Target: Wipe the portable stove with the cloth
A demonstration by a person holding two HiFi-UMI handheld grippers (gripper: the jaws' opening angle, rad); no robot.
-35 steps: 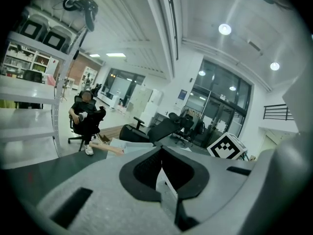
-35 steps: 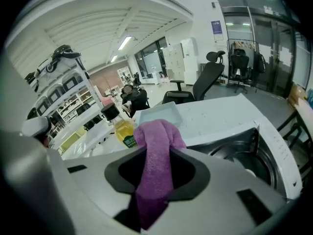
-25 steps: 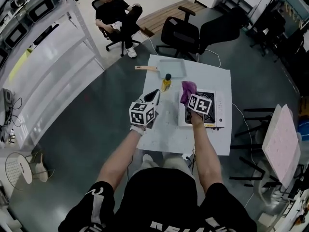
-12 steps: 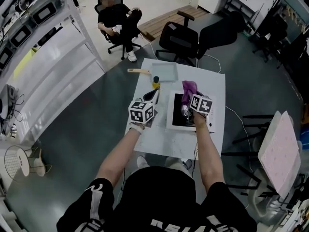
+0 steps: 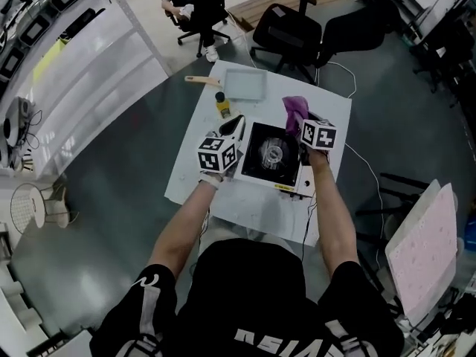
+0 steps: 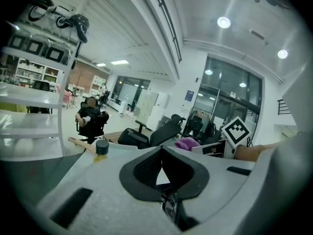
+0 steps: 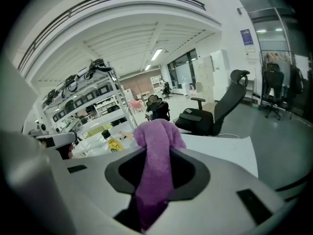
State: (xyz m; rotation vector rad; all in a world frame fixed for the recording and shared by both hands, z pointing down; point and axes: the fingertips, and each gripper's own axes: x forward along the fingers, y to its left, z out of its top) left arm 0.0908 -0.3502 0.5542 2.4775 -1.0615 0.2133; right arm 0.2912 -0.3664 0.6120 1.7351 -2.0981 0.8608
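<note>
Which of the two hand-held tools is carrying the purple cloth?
The right gripper, over the portable stove's right edge: the purple cloth is pinched between its fingers. The left gripper has nothing between its closed fingers.

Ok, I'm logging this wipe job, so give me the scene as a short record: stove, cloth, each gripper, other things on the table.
stove: portable stove, mid-table, burner bare
cloth: purple cloth, sticking out past the stove's far right corner
right gripper: shut on the purple cloth
left gripper: jaws together, empty, beside the stove's left edge
also on table: bottle, tray
</note>
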